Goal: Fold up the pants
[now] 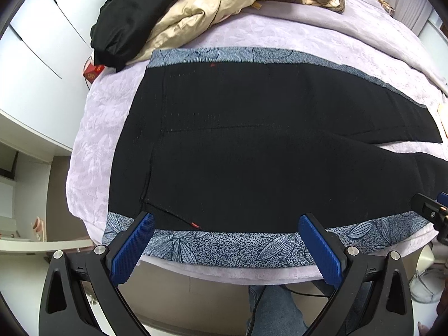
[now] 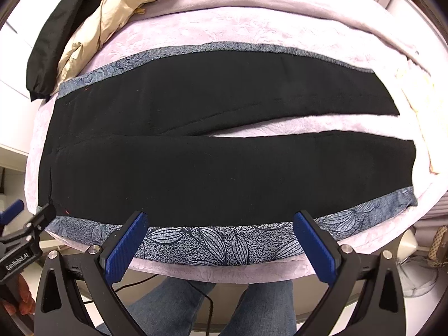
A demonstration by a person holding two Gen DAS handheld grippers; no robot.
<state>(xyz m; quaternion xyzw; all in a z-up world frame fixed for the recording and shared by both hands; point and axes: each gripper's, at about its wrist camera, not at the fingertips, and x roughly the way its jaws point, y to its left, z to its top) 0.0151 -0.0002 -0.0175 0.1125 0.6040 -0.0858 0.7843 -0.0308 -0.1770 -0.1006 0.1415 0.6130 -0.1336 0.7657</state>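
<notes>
So the bed (image 2: 196, 28) with its lilac plush cover takes up basically everything I see, with a heap of clothes (image 1: 196, 14) (black and beige stuff) piled at the far left. The pants (image 2: 196, 168) lie spread flat across the middle of it, waistband end at the left, the two legs running right with a sliver of cover showing between them. They're black with a blue-grey leaf-print strip (image 2: 210, 240) down each outer side, and the near strip sits right along the near edge of the bed.

They look like soft, light, floppy fabric to me, nothing stiff, so I'd guess they'll sag and slide a bit on the plush. I'd pinch that near printed strip, one tool by the waist, one toward the hem.

My left gripper (image 1: 224, 224) is spread wide, holding nothing, hovering over the near strip at the waist end. My right gripper (image 2: 221, 221) is the same, wide apart and empty, further along the leg.
</notes>
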